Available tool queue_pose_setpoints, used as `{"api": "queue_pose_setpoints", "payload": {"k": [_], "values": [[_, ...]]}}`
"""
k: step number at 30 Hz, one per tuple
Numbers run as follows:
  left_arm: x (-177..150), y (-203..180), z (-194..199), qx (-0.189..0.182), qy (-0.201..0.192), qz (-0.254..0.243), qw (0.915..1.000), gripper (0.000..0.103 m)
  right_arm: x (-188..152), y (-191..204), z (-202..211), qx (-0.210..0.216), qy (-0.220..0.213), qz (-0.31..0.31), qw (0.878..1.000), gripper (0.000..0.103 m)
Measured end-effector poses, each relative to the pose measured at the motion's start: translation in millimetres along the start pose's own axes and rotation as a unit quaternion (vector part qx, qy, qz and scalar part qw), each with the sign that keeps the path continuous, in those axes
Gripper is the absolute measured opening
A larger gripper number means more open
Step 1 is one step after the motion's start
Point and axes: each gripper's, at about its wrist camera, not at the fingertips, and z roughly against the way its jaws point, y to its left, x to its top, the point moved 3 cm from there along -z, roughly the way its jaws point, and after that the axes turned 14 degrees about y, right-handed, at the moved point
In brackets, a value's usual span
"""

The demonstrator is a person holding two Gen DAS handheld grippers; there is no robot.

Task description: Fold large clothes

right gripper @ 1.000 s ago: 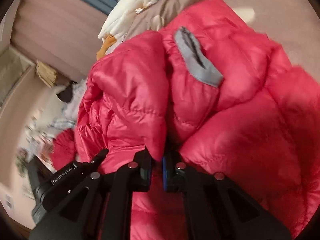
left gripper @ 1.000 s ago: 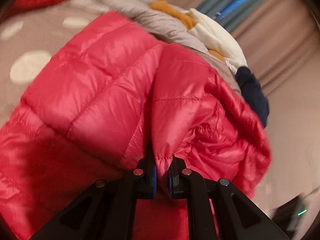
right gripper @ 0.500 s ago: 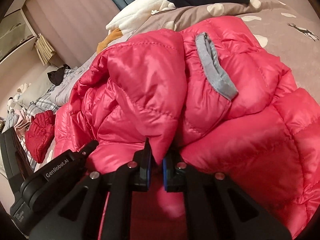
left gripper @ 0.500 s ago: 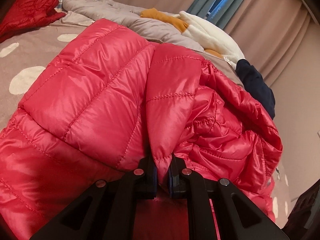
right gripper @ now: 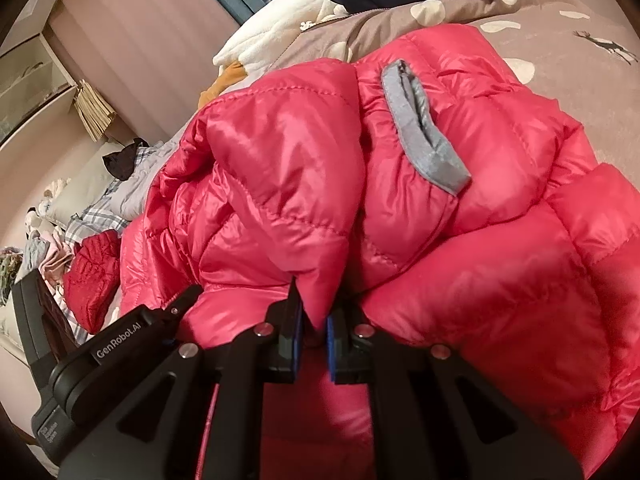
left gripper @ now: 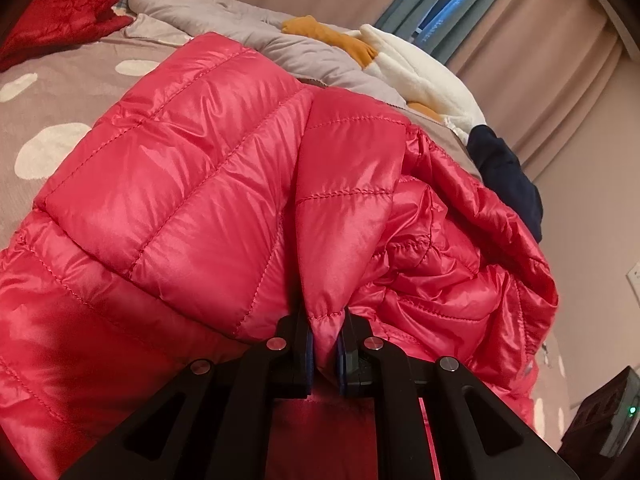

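Red puffer jacket (left gripper: 192, 184) lying across a dotted bedspread (left gripper: 52, 92), its near edge doubled back so the padded bulk stacks on itself. The left gripper (left gripper: 324, 344) pinches a narrow fold of that edge; the right gripper (right gripper: 314, 332) has another fold between its jaws, which are just beginning to part, probably to set the folded edge down. Two separate holds keep the slippery fabric level and stop it from sliding. The grey collar tab (right gripper: 424, 140) faces up. Whether the sleeves are tucked underneath cannot be seen. Other clothes (left gripper: 420, 76) lie beyond.
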Motion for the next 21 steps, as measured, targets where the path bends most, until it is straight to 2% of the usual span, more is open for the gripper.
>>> {"api": "queue_pose_setpoints", "payload": {"k": [2, 4, 6, 8, 9, 12, 15, 18, 21], "values": [[0.1, 2.4, 4.6, -0.009, 0.004, 0.005, 0.9999, 0.012, -2.5, -2.0, 6.2, 0.013, 0.002, -0.006, 1.0, 0.013], [-0.4, 3.3, 15.1, -0.011, 0.008, 0.008, 0.9999, 0.014, -6.8, -3.0, 16.8, 0.016, 0.004, -0.009, 1.0, 0.021], [-4.3, 5.7, 34.8, -0.006, 0.003, 0.021, 0.9998, 0.021, -12.4, -0.9, 33.0, -0.001, -0.001, -0.003, 1.0, 0.046], [-8.6, 10.0, 59.4, -0.003, -0.017, 0.04, 0.9991, 0.039, -16.6, 2.2, 55.6, -0.022, -0.029, 0.006, 0.999, 0.059], [-9.8, 11.1, 68.9, 0.005, -0.026, 0.047, 0.9985, 0.042, -17.8, 2.8, 69.9, -0.035, -0.046, 0.01, 0.998, 0.063], [-11.8, 17.7, 107.8, 0.011, -0.056, 0.054, 0.9969, 0.043, -20.0, -1.4, 103.3, -0.056, -0.07, 0.015, 0.996, 0.068], [-14.7, 27.3, 134.1, 0.028, -0.065, 0.063, 0.9955, 0.053, -24.4, -14.9, 137.6, -0.08, -0.094, 0.004, 0.992, 0.074], [-24.1, 49.0, 160.2, 0.026, -0.077, 0.094, 0.9922, 0.062, -33.9, -35.2, 165.2, -0.077, -0.11, -0.025, 0.991, 0.081], [-40.4, 75.8, 183.5, 0.031, -0.081, 0.12, 0.989, 0.068, -46.0, -55.5, 183.0, -0.068, -0.116, -0.053, 0.99, 0.081]]}}
